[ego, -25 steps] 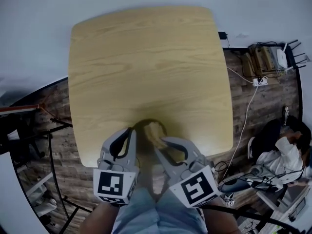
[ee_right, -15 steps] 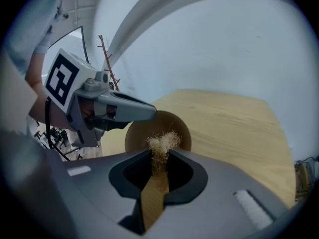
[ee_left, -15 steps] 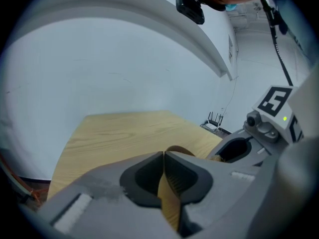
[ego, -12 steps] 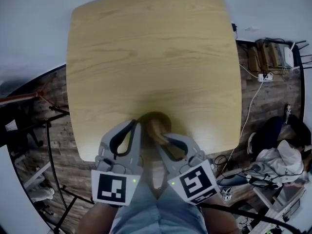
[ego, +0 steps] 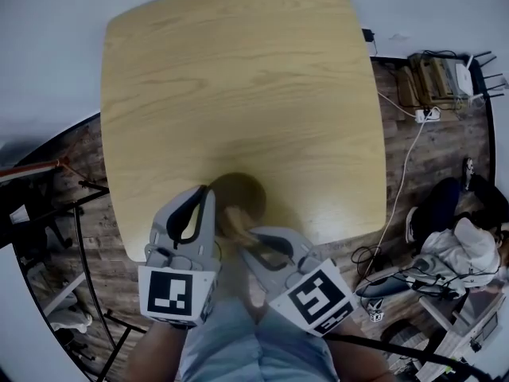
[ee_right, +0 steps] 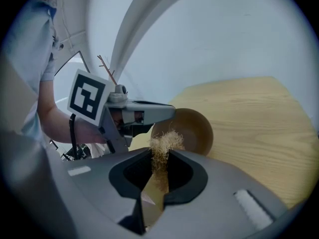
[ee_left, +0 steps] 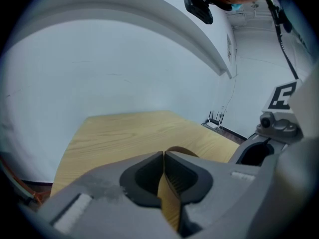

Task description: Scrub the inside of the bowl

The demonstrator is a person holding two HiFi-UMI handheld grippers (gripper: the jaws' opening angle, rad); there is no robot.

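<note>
While left gripper (ego: 207, 197) pinches bowl (ego: 243, 191) | wood table (ego: 238, 78) | plank floor (ego: 89, 183)

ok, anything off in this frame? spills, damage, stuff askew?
Nothing spilled or damaged. The left hand-held gripper is shut on the rim of the bowl, and the right hand-held gripper on a fibrous scrubber by the bowl. Only note: the bowl sits close to the table's near edge.
</note>
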